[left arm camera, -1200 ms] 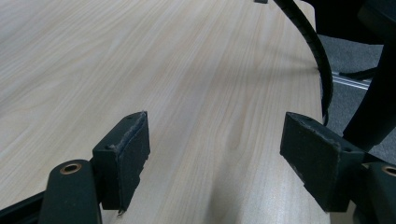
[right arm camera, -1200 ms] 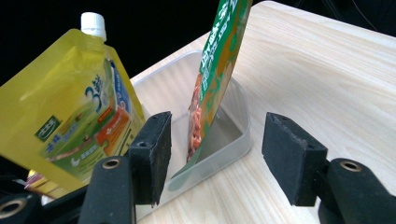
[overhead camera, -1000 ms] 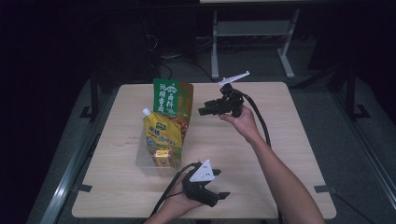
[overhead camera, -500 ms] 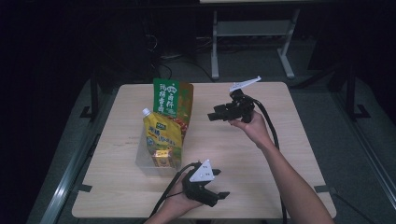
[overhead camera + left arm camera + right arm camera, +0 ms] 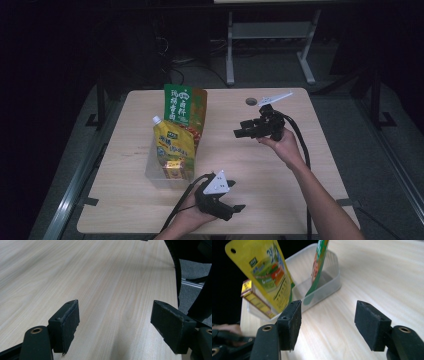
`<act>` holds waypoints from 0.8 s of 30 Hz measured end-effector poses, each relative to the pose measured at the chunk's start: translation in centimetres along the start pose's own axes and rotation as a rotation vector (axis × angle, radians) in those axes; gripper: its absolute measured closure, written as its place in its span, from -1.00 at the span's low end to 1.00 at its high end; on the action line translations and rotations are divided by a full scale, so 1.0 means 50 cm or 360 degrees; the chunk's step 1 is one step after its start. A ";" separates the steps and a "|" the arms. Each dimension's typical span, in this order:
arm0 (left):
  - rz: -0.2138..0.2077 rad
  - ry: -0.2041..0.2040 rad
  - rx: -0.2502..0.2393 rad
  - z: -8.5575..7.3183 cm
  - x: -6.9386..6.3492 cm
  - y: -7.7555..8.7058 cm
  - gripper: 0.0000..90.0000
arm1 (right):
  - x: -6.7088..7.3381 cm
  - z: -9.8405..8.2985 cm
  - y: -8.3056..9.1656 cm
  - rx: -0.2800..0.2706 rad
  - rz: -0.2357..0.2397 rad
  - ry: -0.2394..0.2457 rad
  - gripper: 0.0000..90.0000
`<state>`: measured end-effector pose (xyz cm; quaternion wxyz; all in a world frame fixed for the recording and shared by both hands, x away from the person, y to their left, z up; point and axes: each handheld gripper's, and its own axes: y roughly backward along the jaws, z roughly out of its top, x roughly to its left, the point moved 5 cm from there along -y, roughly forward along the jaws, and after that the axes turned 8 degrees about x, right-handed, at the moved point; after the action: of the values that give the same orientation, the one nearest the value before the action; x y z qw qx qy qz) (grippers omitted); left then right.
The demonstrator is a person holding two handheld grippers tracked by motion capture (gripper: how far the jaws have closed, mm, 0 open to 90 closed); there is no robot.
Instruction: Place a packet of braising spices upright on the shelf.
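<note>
Scanning from the wooden table [image 5: 300, 200], I see a clear plastic bin [image 5: 329, 287] holding a green pouch [image 5: 184, 107] and yellow spouted pouch [image 5: 172, 142], their Chinese print too small to read, left of my empty, just-widened right gripper [image 5: 239, 133]; left gripper [image 5: 236, 212] gapes empty.

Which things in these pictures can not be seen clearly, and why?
- Small print on the green pouch and the yellow spout pouch: too small in the high view.
- Yellow box: mostly behind the yellow pouch in the right gripper view.
- Clear tub: its near end is hidden by the right gripper.
</note>
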<state>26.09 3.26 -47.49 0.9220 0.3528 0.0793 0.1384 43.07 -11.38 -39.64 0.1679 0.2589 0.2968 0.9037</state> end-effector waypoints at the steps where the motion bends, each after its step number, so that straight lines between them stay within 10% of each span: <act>1: 0.0000 0.0006 -0.0003 0.000 0.000 0.000 -0.50 | 0.001 -0.005 0.002 0.0003 0.0008 -0.0001 -0.17; 24: 0.0030 0.0036 -0.0010 -0.003 0.014 0.016 -0.53 | -0.003 -0.101 0.041 -0.0009 -0.0010 -0.0097 -0.21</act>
<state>26.56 4.17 -47.12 0.9208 0.3490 0.0859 0.1513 40.01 -15.27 -41.89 0.1803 0.2849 0.2896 0.8958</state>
